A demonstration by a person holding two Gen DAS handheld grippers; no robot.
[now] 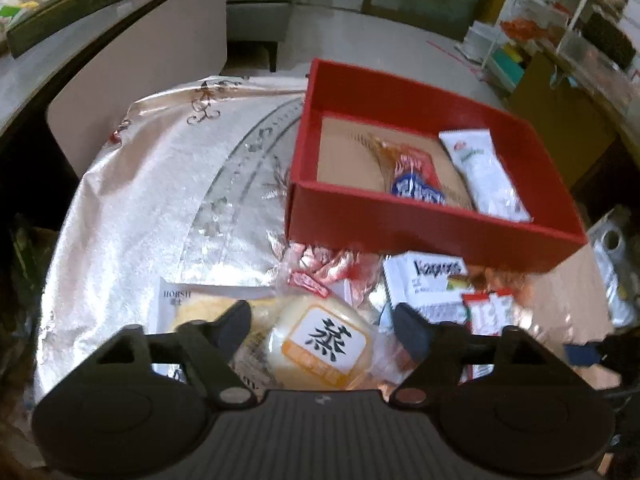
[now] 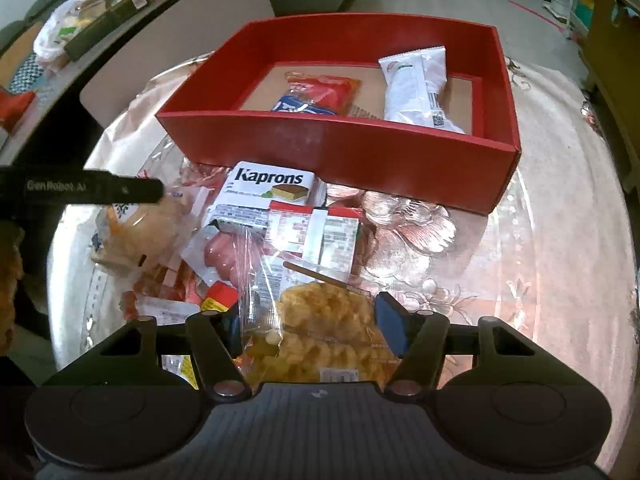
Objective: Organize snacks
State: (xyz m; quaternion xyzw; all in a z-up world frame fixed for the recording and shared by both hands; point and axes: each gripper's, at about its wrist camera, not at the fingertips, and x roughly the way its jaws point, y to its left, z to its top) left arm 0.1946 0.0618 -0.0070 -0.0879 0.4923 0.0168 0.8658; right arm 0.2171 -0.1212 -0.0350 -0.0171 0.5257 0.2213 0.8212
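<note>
Left tongs (image 1: 322,322): hanging released over the bun packet (image 1: 320,344), lining up a grab.
Right tongs (image 2: 308,320): straddling the chip bag (image 2: 320,320); grip unclear.
Red box (image 2: 340,148): waiting behind for both.

Left gripper (image 1: 322,322) and right gripper (image 2: 310,322), jaws apart, angled downward.

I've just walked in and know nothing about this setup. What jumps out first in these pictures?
The bright red box at the table's far side, holding a white packet and a red-and-blue one. In front of it lies a heap of loose snacks, with the Kaprons pack on top. Nearest, the right gripper straddles a clear bag of yellow chips.
</note>
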